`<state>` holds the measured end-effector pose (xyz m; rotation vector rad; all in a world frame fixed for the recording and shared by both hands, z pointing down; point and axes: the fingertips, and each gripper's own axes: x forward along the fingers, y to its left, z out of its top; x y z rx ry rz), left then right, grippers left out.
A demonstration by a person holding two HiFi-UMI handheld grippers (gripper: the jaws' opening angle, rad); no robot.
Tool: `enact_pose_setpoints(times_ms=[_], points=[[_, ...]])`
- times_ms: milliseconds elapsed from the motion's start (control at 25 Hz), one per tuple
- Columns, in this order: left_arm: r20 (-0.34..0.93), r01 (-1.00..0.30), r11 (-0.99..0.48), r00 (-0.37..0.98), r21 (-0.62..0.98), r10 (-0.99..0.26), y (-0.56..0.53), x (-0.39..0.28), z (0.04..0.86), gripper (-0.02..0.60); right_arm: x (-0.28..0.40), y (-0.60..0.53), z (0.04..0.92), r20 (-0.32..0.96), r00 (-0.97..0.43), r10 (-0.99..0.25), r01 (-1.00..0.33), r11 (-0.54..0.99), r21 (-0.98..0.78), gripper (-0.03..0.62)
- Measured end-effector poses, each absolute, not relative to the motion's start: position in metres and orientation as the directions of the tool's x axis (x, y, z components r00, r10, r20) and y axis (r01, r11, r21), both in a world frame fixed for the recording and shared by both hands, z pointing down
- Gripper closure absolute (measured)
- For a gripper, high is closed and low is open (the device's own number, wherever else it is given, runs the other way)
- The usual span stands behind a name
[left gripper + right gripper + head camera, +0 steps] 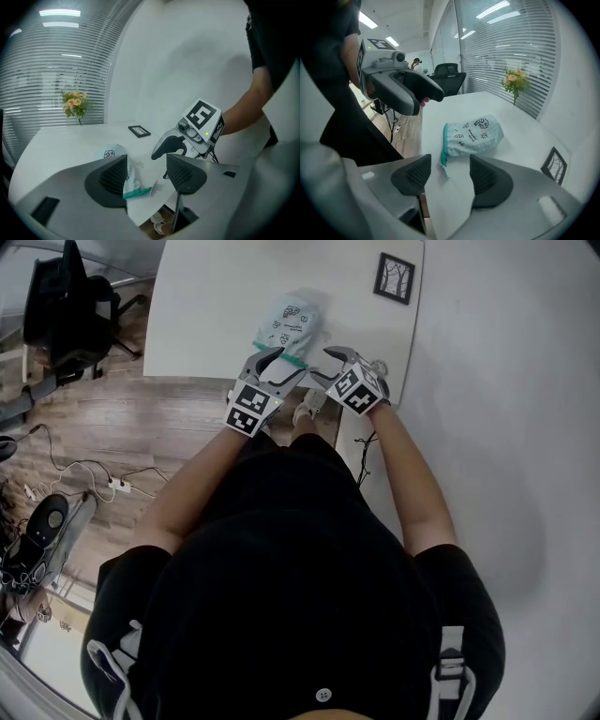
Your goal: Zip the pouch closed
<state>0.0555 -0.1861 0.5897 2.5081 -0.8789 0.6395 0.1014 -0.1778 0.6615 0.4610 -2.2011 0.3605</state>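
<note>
The mint pouch [291, 324] lies near the white desk's [216, 306] front edge. The left claw [279, 368] and right claw [328, 367] flank its teal zipper end, both released and grasping nothing.

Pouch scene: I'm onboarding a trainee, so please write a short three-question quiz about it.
1. True or false: the pouch lies on the table.
2. The pouch's zip edge is: A red, B green, C black.
3. Fill in: the left hand-held gripper and right hand-held gripper both have jaws standing ____.
Key: 1 true; 2 B; 3 open.
</note>
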Motion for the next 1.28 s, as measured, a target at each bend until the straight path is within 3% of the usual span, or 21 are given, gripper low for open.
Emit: enact_pose_setpoints(times_ms=[560, 1080, 1280], points=[[0.655, -0.673, -0.689, 0.652, 0.268, -0.382, -0.160, 0.061, 0.654, 0.324, 0.099, -0.157, 0.719, 0.867, -0.496, -0.047, -0.311, 0.942, -0.126, 0.382], [0.765, -0.685, -0.671, 0.583, 0.282, -0.274, -0.140, 0.074, 0.711, 0.370, 0.097, -0.152, 0.748, 0.891, -0.453, -0.024, -0.262, 0.959, -0.108, 0.460], [0.772, -0.692, -0.663, 0.577, 0.286, -0.269, -0.141, 0.075, 0.715, 0.374, 0.098, -0.153, 0.750, 0.896, -0.444, -0.030, -0.256, 0.962, -0.095, 0.528]])
